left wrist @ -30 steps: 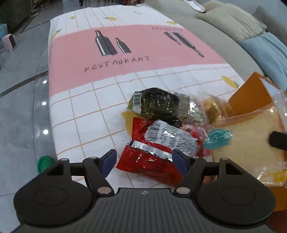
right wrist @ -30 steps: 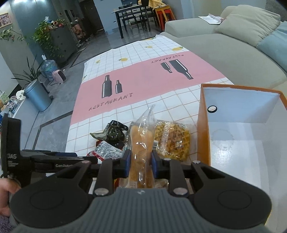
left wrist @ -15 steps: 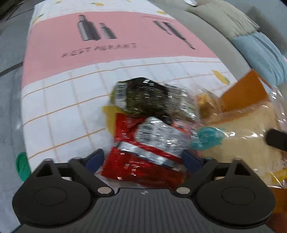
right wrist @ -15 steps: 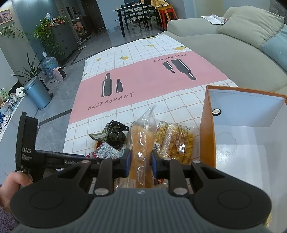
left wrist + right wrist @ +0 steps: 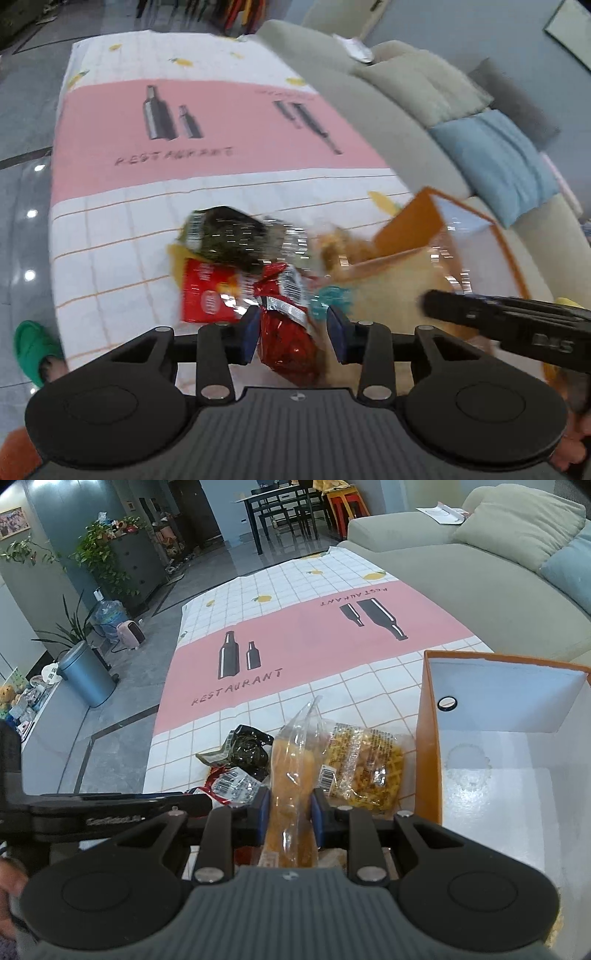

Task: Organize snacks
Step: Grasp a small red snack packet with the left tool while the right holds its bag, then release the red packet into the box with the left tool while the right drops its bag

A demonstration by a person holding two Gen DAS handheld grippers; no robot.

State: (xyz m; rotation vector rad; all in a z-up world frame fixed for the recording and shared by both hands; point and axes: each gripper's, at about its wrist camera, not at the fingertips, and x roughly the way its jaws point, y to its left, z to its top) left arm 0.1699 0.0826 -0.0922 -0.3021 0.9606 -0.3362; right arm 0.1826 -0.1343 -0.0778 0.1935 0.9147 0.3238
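Note:
My left gripper (image 5: 291,334) has closed on a red foil snack packet (image 5: 286,338) and holds it off the tablecloth. A dark green packet (image 5: 227,236) and a flat red packet (image 5: 207,297) lie just beyond it. My right gripper (image 5: 289,812) is shut on a clear-wrapped bread slice (image 5: 293,775), held upright to the left of the orange box (image 5: 428,753). A yellow noodle snack bag (image 5: 364,766) lies on the table between the bread and the box. The box also shows in the left wrist view (image 5: 410,225).
The snacks sit near the front edge of a table with a pink and white checked cloth (image 5: 310,646). A grey sofa (image 5: 480,565) with cushions runs along the right. A blue bin (image 5: 86,675) stands on the floor at the left.
My left gripper has narrowed from wide open onto the red foil packet and lifted it. The right gripper keeps holding the bread, nearly still.

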